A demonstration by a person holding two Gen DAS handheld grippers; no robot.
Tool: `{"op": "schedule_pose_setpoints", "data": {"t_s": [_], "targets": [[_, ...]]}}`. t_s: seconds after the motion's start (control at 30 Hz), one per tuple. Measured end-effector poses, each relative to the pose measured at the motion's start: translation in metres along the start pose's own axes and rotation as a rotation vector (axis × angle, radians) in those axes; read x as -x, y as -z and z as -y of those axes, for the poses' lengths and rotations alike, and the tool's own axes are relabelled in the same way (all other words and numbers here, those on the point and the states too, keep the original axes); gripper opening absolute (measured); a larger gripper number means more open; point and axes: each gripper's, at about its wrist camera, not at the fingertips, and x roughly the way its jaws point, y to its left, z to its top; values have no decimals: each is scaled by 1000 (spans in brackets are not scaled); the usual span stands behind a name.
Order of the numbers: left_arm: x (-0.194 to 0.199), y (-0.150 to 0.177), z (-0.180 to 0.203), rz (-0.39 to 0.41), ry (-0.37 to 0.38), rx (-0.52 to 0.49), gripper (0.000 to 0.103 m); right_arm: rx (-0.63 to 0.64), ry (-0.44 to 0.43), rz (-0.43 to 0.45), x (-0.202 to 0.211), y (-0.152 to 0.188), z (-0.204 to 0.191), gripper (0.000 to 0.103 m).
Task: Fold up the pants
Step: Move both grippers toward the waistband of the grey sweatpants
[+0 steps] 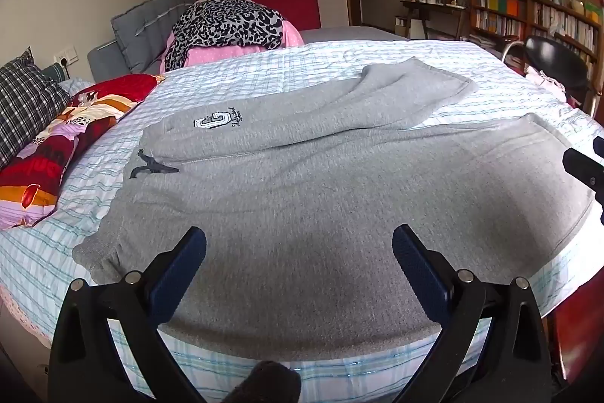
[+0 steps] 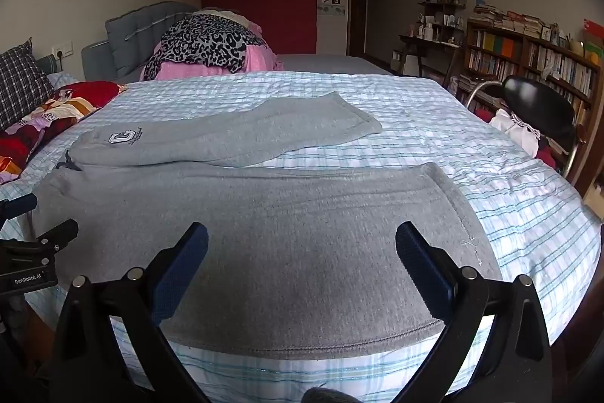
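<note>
Both tools, the left tool (image 1: pixel 299 248) and the right tool (image 2: pixel 302 244), hung spread wide and empty over the near leg of the pants (image 1: pixel 302 184). The pants lay flat on the bed (image 2: pixel 509 184), long axis crosswise: waistband nearer the left, cuffs nearer the right, second leg beyond.

A home bedroom: bed (image 1: pixel 339 70), pillows (image 1: pixel 22 101); crowded bookshelves (image 2: pixel 528 59) along the wall

Pants (image 1: pixel 302 169) flat on bed (image 1: pixel 415 63) (legs rightward), pillows (image 1: pixel 56 146) left
</note>
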Motion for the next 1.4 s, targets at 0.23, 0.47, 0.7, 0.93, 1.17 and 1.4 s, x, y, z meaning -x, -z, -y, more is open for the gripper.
{"op": "schedule_pose_setpoints", "data": {"t_s": [0.23, 0.47, 0.7, 0.93, 1.17, 1.4], "targets": [[0, 4, -8, 10, 4, 11, 98, 0, 18, -9, -5, 3, 3, 101], [0, -1, -2, 2, -8, 15, 98, -3, 18, -36, -14, 4, 5, 101], [-5, -1, -2, -7, -1, 13, 98, -10, 15, -44, -17, 4, 5, 101], [-9, -3, -3, -20, -5, 21, 98, -3, -3, -67, -25, 3, 2, 101], [-19, -7, -17, -45, -25, 58, 98, -4, -14, -114, -42, 8, 0, 101], [-37, -11, -39, -72, -69, 112, 98, -7, -35, -175, -69, 11, -6, 101]]}}
